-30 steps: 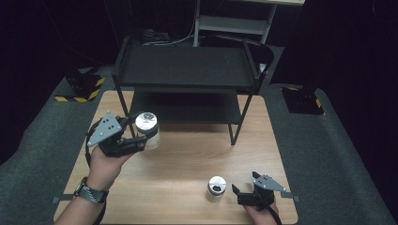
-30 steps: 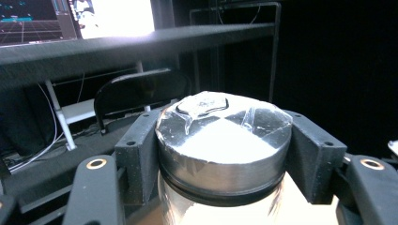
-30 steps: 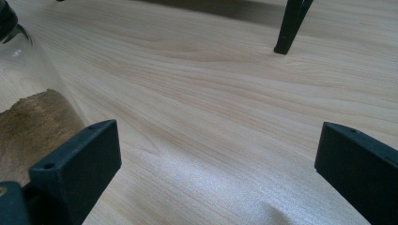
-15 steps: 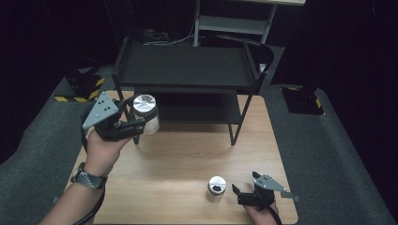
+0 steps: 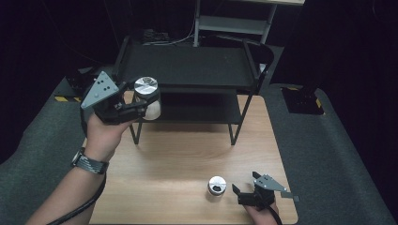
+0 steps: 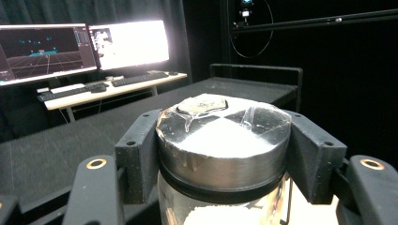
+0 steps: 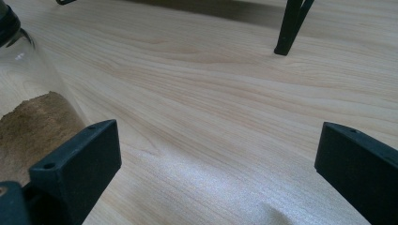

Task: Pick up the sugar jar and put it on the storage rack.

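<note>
Now we carry the clear glass jar of white powder with its silver lid [image 5: 147, 97], clamped in the left hand-held gripper [image 5: 133, 107], beside the black metal shelf rack [image 5: 187, 65]. We should keep it upright and clear the top shelf's rim before setting it down, while the right hand-held gripper [image 5: 244, 192] waits wide open and empty on the wooden table [image 5: 187, 154].

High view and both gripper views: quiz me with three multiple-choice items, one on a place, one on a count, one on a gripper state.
1. Where is the jar with white powder?
A. lifted beside the black shelf rack
B. lying on the floor
C. standing on the table

2. How many silver-lidded jars are in the high view?
A. one
B. two
C. four

3. How do the right gripper jaws stand?
A. clamped on a jar
B. open, holding nothing
C. shut on a cloth

Answers: 1 A, the left gripper holds it aloft; 2 B, the second jar stands on the table; 3 B, bare wood shows between the jaws.
</note>
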{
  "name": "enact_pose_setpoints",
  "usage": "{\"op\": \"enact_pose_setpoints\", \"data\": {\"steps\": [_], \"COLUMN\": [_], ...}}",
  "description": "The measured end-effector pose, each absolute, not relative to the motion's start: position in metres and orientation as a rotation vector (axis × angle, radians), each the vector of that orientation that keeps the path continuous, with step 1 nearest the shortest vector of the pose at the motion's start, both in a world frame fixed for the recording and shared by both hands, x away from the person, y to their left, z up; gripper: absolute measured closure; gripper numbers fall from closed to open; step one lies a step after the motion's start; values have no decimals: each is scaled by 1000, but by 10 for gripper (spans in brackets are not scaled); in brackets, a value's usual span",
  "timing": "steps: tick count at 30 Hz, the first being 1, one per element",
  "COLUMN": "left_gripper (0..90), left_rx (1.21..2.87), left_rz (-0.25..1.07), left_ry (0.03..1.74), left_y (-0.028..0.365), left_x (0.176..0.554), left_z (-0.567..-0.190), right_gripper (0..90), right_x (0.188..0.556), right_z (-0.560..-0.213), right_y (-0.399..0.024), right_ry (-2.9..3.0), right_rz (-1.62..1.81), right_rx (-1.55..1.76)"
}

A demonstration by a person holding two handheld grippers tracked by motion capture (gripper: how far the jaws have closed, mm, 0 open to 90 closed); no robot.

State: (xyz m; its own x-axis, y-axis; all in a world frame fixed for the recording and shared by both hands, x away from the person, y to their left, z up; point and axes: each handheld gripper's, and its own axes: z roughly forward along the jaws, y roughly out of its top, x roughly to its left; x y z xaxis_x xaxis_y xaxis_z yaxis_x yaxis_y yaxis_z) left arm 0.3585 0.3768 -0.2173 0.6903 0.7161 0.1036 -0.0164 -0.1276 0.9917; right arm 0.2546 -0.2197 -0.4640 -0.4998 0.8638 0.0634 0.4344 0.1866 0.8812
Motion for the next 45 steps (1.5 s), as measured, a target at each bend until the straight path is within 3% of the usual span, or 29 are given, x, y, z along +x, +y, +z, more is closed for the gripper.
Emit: {"op": "enact_pose_setpoints", "data": {"steps": [23,45], "left_gripper": [349,349], "left_rx": [1551,1523], "left_rz": [751,785], "left_ry": [617,687], "left_y": [349,329], "left_x": [387,432], "left_z": [-177,-178], "right_gripper": [2,2], "right_x": [254,254], "right_z": [-465,-466], "right_y": [-221,-224], "right_ry": [2014,2011], "right_rz": [1271,1290], "right_rx": [1210,1209]}}
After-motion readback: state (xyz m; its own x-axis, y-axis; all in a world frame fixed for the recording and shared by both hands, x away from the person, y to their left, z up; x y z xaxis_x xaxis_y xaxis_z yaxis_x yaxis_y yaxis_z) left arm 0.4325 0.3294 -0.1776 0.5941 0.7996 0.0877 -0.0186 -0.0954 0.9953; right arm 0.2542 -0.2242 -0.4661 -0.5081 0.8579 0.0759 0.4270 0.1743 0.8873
